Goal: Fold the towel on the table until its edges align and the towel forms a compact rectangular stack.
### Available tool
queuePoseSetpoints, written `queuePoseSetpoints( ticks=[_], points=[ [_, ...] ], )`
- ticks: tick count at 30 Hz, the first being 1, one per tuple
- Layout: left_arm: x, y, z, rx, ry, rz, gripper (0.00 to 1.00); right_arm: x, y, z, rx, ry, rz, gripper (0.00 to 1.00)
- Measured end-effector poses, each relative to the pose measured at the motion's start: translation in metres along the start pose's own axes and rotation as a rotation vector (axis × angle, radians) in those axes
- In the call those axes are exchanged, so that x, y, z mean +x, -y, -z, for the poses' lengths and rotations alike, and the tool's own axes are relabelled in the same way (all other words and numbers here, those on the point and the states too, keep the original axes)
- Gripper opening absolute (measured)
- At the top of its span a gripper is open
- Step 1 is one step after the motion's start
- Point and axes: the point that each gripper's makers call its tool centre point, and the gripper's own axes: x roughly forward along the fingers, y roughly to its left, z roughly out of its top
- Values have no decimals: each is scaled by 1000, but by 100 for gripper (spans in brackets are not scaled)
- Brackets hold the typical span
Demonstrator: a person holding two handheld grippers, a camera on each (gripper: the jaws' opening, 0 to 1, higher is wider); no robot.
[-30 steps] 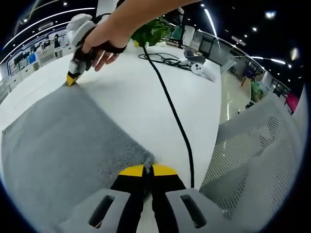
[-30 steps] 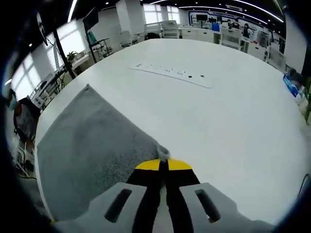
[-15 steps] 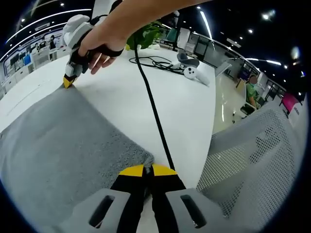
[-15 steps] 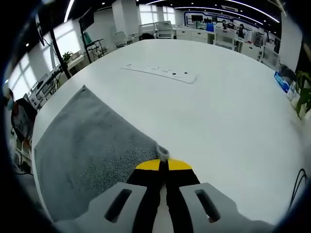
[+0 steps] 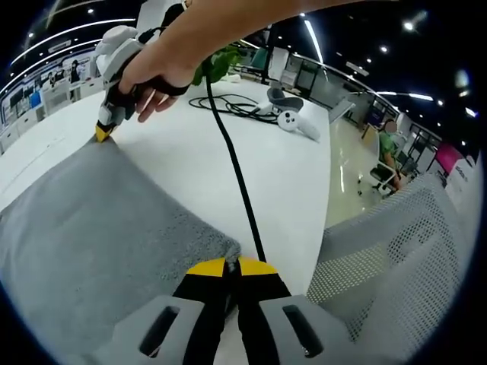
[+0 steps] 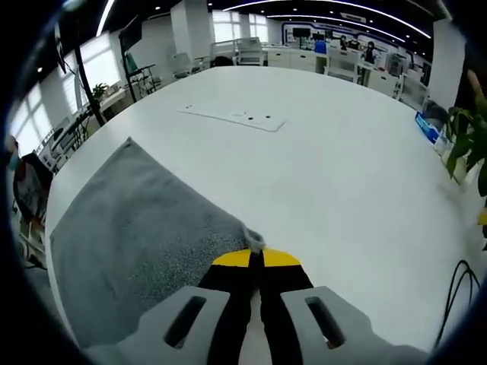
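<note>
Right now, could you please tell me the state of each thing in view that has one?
towel: spread flat on the table, unfolded, two corners pinched
left tongs: shut on a towel corner
right tongs: shut on a towel corner
black cable: lying slack across the table

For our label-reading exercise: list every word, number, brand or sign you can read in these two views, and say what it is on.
None can be read.
Blue wall signs far behind the table: too small and blurred.
Pink sign at the room's edge: blurred.
Towel: no label visible.
</note>
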Motion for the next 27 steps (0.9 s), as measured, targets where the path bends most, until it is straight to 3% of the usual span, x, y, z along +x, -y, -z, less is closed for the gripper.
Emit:
queuePoseSetpoints(
  ticks=[13,20,27],
  points=[
    [-8,-1,-19,-15,68,-8,3,-14,5,-11,64,40,10,0],
    [-26,-9,-31,-28,117,-28,3,-20,4,-25,83,60,14,0],
    [-50,-19,-45,-24,172,-49,3,-26,0,-41,161,73,5,0]
  ],
)
